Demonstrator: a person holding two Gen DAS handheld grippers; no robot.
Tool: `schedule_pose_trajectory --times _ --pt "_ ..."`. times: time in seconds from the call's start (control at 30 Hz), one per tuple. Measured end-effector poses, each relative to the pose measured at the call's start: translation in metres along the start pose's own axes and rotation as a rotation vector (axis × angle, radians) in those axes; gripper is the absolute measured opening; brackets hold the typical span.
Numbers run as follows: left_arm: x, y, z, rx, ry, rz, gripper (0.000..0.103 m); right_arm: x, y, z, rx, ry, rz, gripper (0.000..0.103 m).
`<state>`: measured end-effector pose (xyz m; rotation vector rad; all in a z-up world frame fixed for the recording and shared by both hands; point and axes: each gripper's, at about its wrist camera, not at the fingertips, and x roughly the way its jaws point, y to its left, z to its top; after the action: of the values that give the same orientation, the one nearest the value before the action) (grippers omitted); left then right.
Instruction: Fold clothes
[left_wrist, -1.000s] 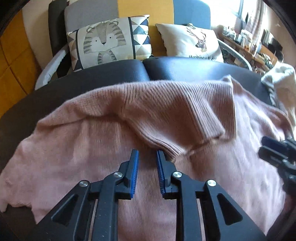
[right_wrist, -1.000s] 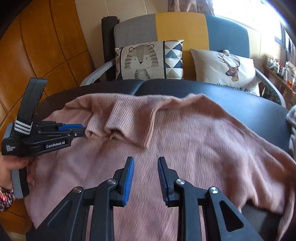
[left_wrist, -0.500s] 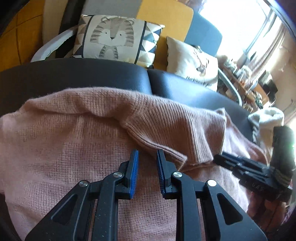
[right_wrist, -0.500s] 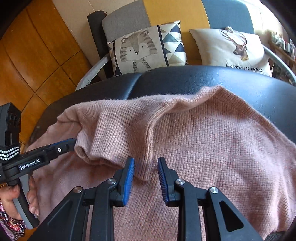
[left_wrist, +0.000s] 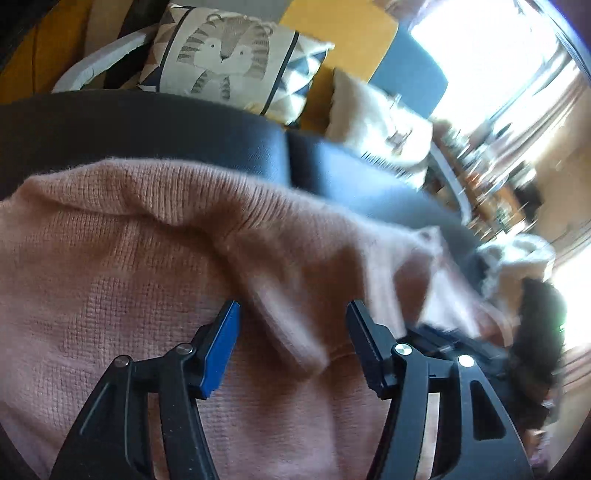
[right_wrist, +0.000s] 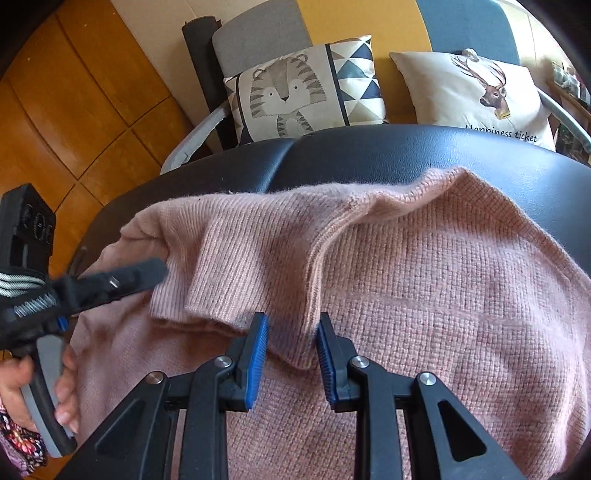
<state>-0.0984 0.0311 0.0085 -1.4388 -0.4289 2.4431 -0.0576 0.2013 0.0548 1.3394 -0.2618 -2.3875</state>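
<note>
The pink sweater (right_wrist: 424, 295) is lying spread on the black bench (right_wrist: 369, 155), its ribbed collar (right_wrist: 255, 258) running left to right, with the right gripper (right_wrist: 291, 343) straddling the collar's near edge, jaws spread, and the left gripper (left_wrist: 291, 332) gaping wide at its left end.

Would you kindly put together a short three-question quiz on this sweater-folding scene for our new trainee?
1. True or false: the left gripper is open.
2. What lies between the right gripper's fingers? A) a pillow corner B) the ribbed collar edge of the pink sweater C) nothing
3. Fill in: the tiger pillow sits to the ____ of the deer pillow in the right wrist view.

Key: 1 true; 2 B; 3 left.
</note>
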Motion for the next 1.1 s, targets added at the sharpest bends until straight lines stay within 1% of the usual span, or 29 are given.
schedule_pose_trajectory --times 0.07,0.1,0.13,0.17,0.23,0.27,0.4,0.47,0.57,0.67,0.73,0.83,0.93,1.0,1.03,1.07,1.1 --pt "0.002 -0.01 -0.004 0.057 -0.014 0.039 0.063 0.0 -0.001 0.0 0.004 -0.009 0.003 0.026" --pt "0.003 -0.015 -0.006 0.092 -0.017 0.066 0.053 0.001 0.0 -0.001 -0.002 -0.013 0.003 0.025" --pt "0.003 -0.02 -0.008 0.129 -0.017 0.082 0.039 0.001 0.001 -0.001 -0.008 -0.016 0.003 0.019" --pt "0.004 -0.025 -0.008 0.161 -0.003 0.088 0.012 0.001 0.002 -0.001 -0.014 -0.02 0.002 0.011" --pt "0.006 -0.029 -0.007 0.177 0.029 0.06 0.011 0.001 0.003 -0.001 -0.018 -0.027 0.009 0.008" --pt "0.005 -0.029 -0.004 0.174 0.033 0.044 0.01 -0.001 0.003 0.0 -0.018 -0.035 0.021 0.006" --pt "-0.01 -0.026 0.02 0.131 -0.01 0.001 0.01 -0.009 0.002 0.011 -0.028 -0.061 0.05 0.006" --pt "-0.017 -0.025 0.036 0.115 -0.034 -0.014 0.01 -0.013 0.0 0.024 -0.027 -0.07 0.064 0.006" --pt "-0.023 -0.026 0.058 0.128 -0.056 -0.008 0.01 -0.017 -0.01 0.047 0.014 -0.074 0.093 0.006" --pt "-0.016 -0.027 0.076 0.143 -0.041 0.003 0.01 -0.015 -0.012 0.067 0.011 -0.077 0.09 0.006" --pt "-0.008 -0.023 0.087 0.131 -0.029 0.008 0.01 -0.012 -0.012 0.079 -0.001 -0.076 0.075 0.006" --pt "0.003 -0.013 0.097 0.097 -0.027 0.02 0.01 -0.003 -0.016 0.098 0.026 -0.075 0.089 0.006" --pt "0.018 0.004 0.11 0.033 -0.026 0.042 0.013 0.008 -0.02 0.118 0.043 -0.093 0.069 0.006" --pt "0.027 0.015 0.117 -0.008 -0.023 0.056 0.016 0.017 -0.025 0.126 0.06 -0.105 0.029 0.008" --pt "0.03 0.019 0.12 -0.019 -0.023 0.06 0.017 0.021 -0.028 0.131 0.068 -0.111 0.009 0.011" --pt "0.031 0.024 0.121 -0.026 -0.025 0.064 0.021 0.026 -0.03 0.135 0.076 -0.117 -0.011 0.017" --pt "0.03 0.03 0.122 -0.029 -0.034 0.072 0.025 0.024 -0.035 0.135 0.077 -0.122 -0.039 0.02"
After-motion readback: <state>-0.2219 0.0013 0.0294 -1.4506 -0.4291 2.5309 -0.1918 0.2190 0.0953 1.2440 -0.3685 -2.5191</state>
